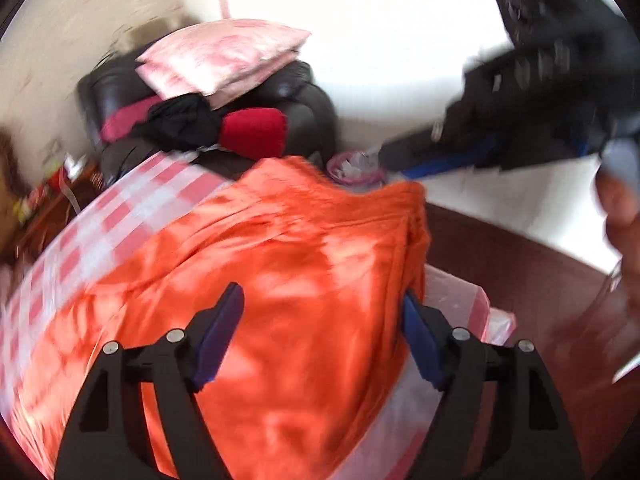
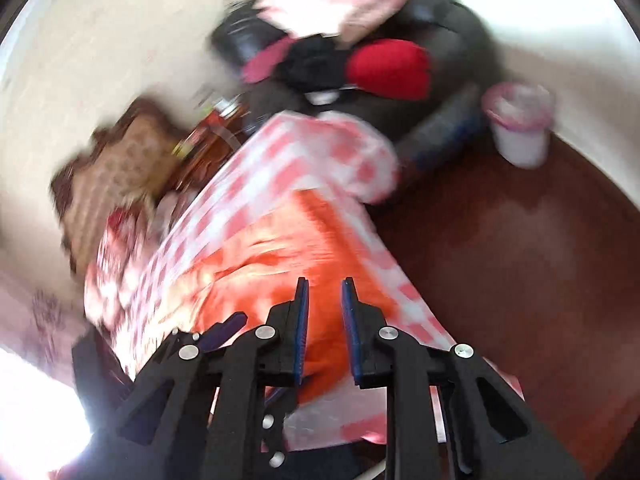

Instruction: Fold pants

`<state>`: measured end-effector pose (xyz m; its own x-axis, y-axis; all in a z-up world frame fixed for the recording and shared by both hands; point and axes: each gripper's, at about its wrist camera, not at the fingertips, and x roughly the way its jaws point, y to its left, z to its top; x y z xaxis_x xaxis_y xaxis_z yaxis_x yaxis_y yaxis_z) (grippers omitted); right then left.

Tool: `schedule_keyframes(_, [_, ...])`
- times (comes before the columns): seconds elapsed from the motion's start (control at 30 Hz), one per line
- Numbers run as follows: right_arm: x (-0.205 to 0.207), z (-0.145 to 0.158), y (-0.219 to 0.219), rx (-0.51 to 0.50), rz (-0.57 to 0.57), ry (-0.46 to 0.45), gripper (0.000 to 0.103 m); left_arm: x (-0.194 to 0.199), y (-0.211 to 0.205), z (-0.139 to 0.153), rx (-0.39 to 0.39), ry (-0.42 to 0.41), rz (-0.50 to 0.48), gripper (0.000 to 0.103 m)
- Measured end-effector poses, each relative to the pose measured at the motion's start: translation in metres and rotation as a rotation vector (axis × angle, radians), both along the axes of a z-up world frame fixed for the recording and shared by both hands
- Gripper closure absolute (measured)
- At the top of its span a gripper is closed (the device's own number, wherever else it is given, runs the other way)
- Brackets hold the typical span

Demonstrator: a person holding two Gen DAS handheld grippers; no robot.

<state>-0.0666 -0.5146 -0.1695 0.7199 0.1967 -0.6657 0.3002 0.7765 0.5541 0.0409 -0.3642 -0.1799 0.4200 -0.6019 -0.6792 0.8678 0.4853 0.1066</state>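
- The orange pants (image 1: 280, 264) lie in a folded heap on a bench covered by a red-and-white checked cloth (image 1: 120, 216); their right edge reaches close to the bench edge, above the dark red floor (image 1: 500, 264).
- The left tongs (image 1: 324, 312) hang over the near part of the pants with the jaws spread wide; the blue pads (image 1: 218, 340) press on nothing, so the tongs are released.
- The right tongs (image 2: 324, 300) hover above the near end of the pants with a narrow gap between the jaws; orange cloth shows through the gap, below the pads and not pinched, so they too are let go.
- In the left wrist view the right tongs appear as a dark blurred shape at upper right, with a hand (image 1: 622, 216) at the right edge.
- Beyond the bench stands a black armchair (image 1: 308, 100) piled with a pink pillow (image 1: 224, 56), a red cushion (image 1: 252, 130) and dark clothing (image 1: 180, 118).
- A white bin with a pink liner (image 2: 520, 128) stands on the floor near the chair.
- Both views are blurred.
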Motion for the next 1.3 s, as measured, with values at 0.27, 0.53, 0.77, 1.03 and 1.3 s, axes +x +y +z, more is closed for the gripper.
schedule_keyframes(0.27, [0.026,-0.024,0.042,-0.405,0.06,0.176,0.089,0.032,0.137,0.016,-0.235,0.33,0.251,0.028])
schedule_keyframes(0.53, [0.027,0.001,0.108,-0.951,-0.033,0.178,0.026,0.045,0.225,-0.016,-0.075,0.27,0.507,0.069])
schedule_keyframes(0.77, [0.074,0.004,0.198,-0.516,0.273,-0.024,0.017,0.051,0.276,-0.02,-0.078,0.2,0.619,0.06])
schedule_keyframes(1.03, [0.132,-0.047,0.203,-0.53,0.202,0.243,0.011,0.055,0.347,-0.025,-0.059,0.15,0.771,0.025])
schedule_keyframes(1.3, [0.128,-0.048,0.201,-0.522,0.176,0.259,0.004,0.065,0.448,-0.031,-0.059,0.139,0.978,0.004])
